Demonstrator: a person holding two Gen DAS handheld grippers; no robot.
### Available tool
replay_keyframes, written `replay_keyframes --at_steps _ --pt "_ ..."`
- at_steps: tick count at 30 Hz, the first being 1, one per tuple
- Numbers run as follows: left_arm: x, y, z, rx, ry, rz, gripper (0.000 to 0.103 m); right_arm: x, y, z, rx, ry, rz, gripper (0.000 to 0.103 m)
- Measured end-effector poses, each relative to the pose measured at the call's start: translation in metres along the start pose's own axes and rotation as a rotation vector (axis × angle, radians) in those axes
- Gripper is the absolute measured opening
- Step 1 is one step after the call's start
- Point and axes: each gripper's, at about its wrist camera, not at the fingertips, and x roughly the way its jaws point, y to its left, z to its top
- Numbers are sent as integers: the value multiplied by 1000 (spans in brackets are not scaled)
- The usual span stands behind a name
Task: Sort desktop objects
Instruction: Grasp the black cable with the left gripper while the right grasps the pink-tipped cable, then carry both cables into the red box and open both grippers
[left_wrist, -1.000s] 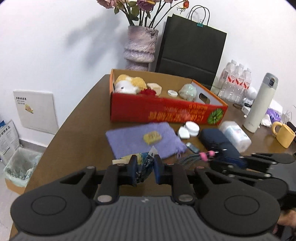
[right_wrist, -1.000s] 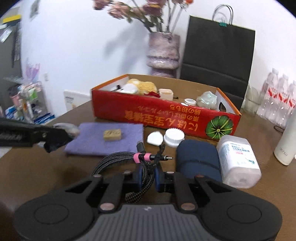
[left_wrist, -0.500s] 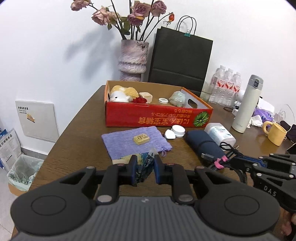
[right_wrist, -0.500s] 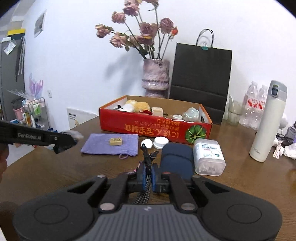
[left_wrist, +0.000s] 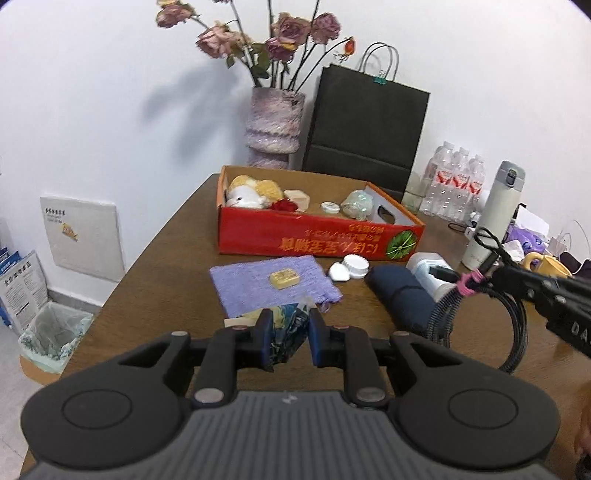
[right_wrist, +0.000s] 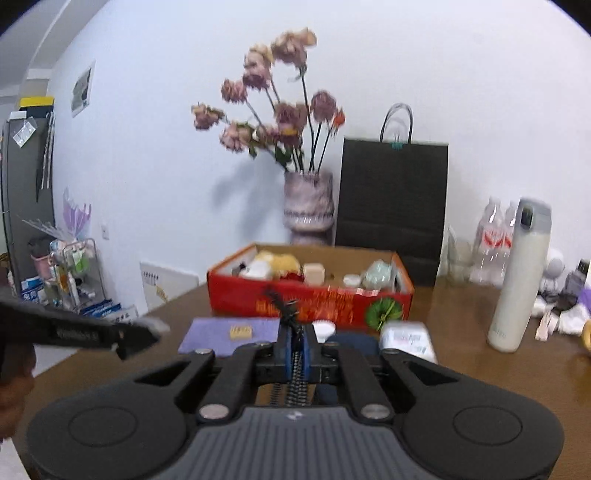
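Both wrist views face the red box (left lower, nearer) across the table.

My wooden table carries a red cardboard box, a purple cloth, two white lids, a navy pouch, a white thermos, water bottles and a vase.

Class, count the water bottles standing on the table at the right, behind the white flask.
3 show in the left wrist view, side by side by the wall: left bottle, middle bottle, right bottle, left of the flask. More may hide behind them.
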Motion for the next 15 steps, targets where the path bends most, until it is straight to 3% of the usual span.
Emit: replay_keyframes --at_steps 5,15 --pt "8 -8 29 21 -92 -16 20 12 -10 23 -5 -38 -5 5" --pt "95 -6 133 -13 -101 -67 20 110 -52 101 -5 -76 -12 5"
